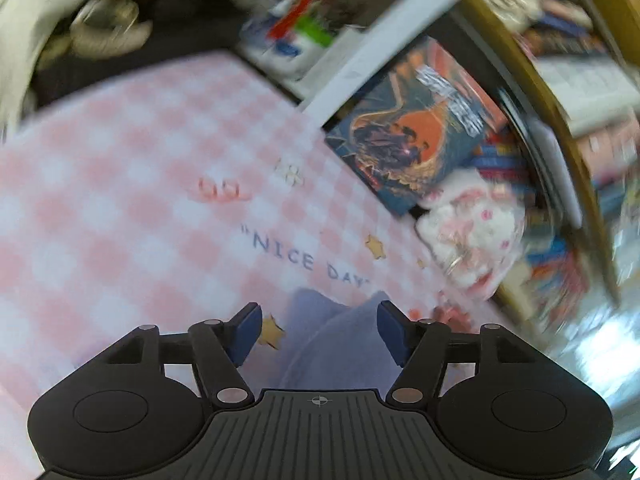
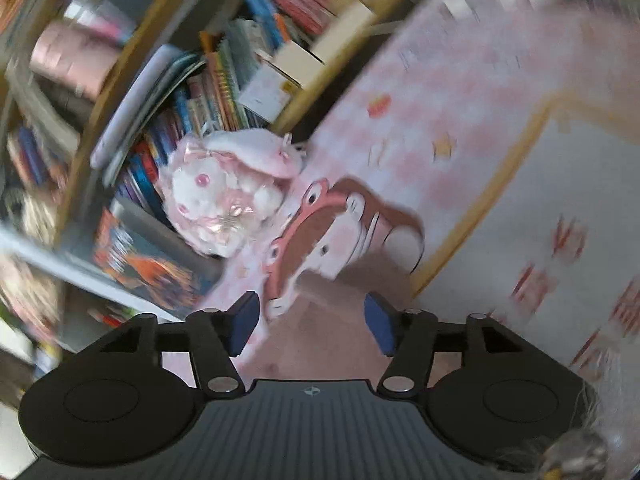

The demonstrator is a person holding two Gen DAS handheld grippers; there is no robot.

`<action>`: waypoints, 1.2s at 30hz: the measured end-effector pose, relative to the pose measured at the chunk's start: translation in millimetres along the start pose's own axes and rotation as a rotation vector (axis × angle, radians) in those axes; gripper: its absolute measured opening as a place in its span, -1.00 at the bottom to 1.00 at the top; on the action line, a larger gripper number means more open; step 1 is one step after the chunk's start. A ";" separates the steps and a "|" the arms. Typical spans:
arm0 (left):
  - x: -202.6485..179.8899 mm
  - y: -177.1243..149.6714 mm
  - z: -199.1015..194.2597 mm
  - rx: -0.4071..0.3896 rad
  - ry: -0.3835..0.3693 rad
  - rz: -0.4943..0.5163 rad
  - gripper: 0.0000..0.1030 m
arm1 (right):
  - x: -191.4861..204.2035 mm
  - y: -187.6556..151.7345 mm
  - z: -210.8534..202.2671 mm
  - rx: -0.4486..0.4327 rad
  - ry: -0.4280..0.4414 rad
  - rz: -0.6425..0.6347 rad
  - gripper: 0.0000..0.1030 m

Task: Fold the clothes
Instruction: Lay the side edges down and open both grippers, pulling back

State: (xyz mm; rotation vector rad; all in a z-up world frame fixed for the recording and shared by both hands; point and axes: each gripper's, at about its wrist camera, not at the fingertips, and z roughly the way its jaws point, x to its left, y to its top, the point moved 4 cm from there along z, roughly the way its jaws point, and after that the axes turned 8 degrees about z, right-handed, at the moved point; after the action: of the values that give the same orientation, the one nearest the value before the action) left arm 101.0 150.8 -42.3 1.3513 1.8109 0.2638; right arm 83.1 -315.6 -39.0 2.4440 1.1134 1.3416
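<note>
A pale lilac garment (image 1: 336, 344) lies at the bottom centre of the left view, between the released jaws of the left hand-held gripper (image 1: 318, 330), soft and rumpled. The right hand-held gripper (image 2: 310, 326) is also released, over pink fabric. Beneath spreads a pink-checked cloth (image 1: 140, 184) printed "NICE DAY"; a fluffy plush (image 2: 224, 200) and bookshelf (image 2: 192, 80) stand beyond, blurred.
</note>
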 end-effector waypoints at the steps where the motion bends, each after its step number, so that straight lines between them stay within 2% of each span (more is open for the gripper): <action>1: -3.9 -1.1 1.9 0.012 0.009 0.063 0.24 | 4.6 -0.1 -1.8 -0.012 -0.039 -0.092 0.10; 5: -23.4 -11.9 13.4 0.040 0.012 0.268 0.24 | 11.1 -15.9 13.1 0.006 -0.133 -0.341 0.07; 7: -30.4 -13.6 21.1 0.030 0.015 0.316 0.19 | 14.0 -23.9 21.1 0.016 -0.178 -0.463 -0.08; 8: -32.1 -13.6 27.0 0.032 0.006 0.323 0.05 | 13.2 -23.6 25.5 0.015 -0.176 -0.464 -0.18; 9: -33.3 -13.5 33.0 0.038 -0.001 0.329 -0.60 | 11.9 -22.1 30.1 0.012 -0.168 -0.449 -0.46; 10: -32.9 -13.4 39.4 0.058 0.001 0.336 -0.92 | 12.3 -20.3 33.4 0.010 -0.161 -0.443 -0.59; 12: -29.0 -9.4 40.5 0.052 -0.016 0.307 -0.92 | 14.2 -16.3 39.3 0.007 -0.146 -0.436 -0.86; 15: -20.1 -0.4 32.2 0.005 -0.056 0.227 -0.93 | 18.5 -6.6 32.4 -0.019 -0.074 -0.373 -0.89; 16: -16.6 0.6 33.3 0.000 -0.049 0.213 -0.92 | 19.9 -1.3 26.1 -0.039 -0.033 -0.324 -0.89; 17: -13.2 1.2 35.6 0.001 -0.041 0.202 -0.92 | 19.1 1.8 26.1 -0.047 -0.029 -0.304 -0.89; 19: -8.0 -2.7 51.4 0.043 -0.020 0.204 -0.92 | 15.5 4.2 36.9 -0.030 -0.065 -0.305 -0.89; 22: -8.3 -5.6 63.5 0.045 0.003 0.243 -0.89 | 4.4 -0.7 65.7 0.036 -0.143 -0.322 -0.89; 27: -7.5 -3.9 64.2 0.031 0.013 0.255 -0.77 | 6.7 -1.1 74.4 0.047 -0.157 -0.360 -0.86; 28: -7.8 -3.1 63.1 0.026 0.018 0.249 -0.77 | 7.3 -0.3 73.9 0.049 -0.163 -0.363 -0.84; 30: -11.4 0.0 53.1 -0.006 0.033 0.243 -0.75 | 10.1 1.1 67.0 0.038 -0.165 -0.364 -0.68; 32: -15.6 3.7 38.7 -0.053 0.040 0.260 -0.74 | 15.9 1.0 54.7 0.017 -0.151 -0.381 -0.67; 36: -20.7 7.6 11.2 -0.120 0.060 0.268 -0.58 | 27.7 -1.8 26.9 -0.036 -0.124 -0.439 -0.28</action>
State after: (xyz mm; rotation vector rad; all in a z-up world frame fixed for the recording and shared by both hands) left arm 115.7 132.5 -34.5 1.5133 1.6314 0.5519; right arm 112.2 -290.2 -37.0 2.0569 1.4655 1.0492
